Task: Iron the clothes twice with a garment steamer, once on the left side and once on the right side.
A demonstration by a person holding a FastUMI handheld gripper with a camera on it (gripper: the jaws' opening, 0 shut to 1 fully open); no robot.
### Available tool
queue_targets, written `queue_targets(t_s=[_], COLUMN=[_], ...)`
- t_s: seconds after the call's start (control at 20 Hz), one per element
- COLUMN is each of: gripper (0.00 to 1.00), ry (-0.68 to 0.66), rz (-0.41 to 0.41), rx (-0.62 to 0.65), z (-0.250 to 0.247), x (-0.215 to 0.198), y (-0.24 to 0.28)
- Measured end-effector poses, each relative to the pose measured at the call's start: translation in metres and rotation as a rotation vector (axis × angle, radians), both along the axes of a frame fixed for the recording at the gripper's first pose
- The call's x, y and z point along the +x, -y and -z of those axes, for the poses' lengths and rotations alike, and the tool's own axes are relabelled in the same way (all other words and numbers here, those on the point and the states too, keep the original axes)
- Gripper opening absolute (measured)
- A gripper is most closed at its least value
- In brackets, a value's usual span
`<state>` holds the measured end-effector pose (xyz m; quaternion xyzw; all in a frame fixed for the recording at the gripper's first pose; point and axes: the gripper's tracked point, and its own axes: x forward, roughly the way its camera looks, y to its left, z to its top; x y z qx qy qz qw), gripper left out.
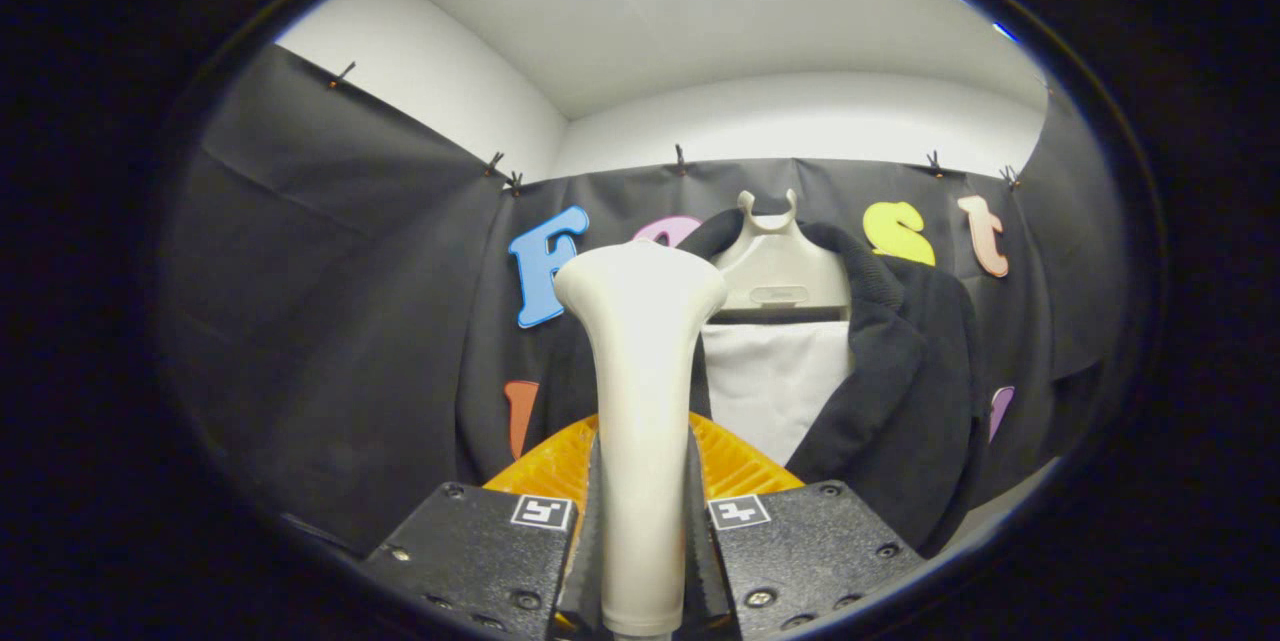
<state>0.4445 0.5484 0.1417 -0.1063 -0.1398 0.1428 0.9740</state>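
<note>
My gripper (642, 481) is shut on the cream handle of the garment steamer (640, 371), which stands upright between the fingers with its wide head on top. Just beyond the head hangs a dark jacket (900, 381) on a pale hanger board (775, 266), with a light panel (770, 391) showing in the jacket's open front. The steamer head stands before the jacket's left side and hides that part of it. The jacket's right side hangs uncovered to the right of the steamer.
Black cloth walls (330, 321) close in the booth at the back and both sides. A pale surface edge (1000, 511) shows low beside the jacket's right hem.
</note>
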Motion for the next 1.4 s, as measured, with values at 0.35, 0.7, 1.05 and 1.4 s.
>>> queue_targets(t_s=[0.35,0.7,1.05,1.4], gripper=[0.36,0.36,0.36,0.36], ry=[-0.066,-0.136,-0.178,-0.239], rz=[0.019,0.061,0.073,0.104], rx=[-0.028,-0.030,-0.052,-0.070], z=[0.056,0.099,0.131,0.170], x=[0.002,-0.002,-0.018,-0.033], y=[0.006,0.029,0.045,0.065])
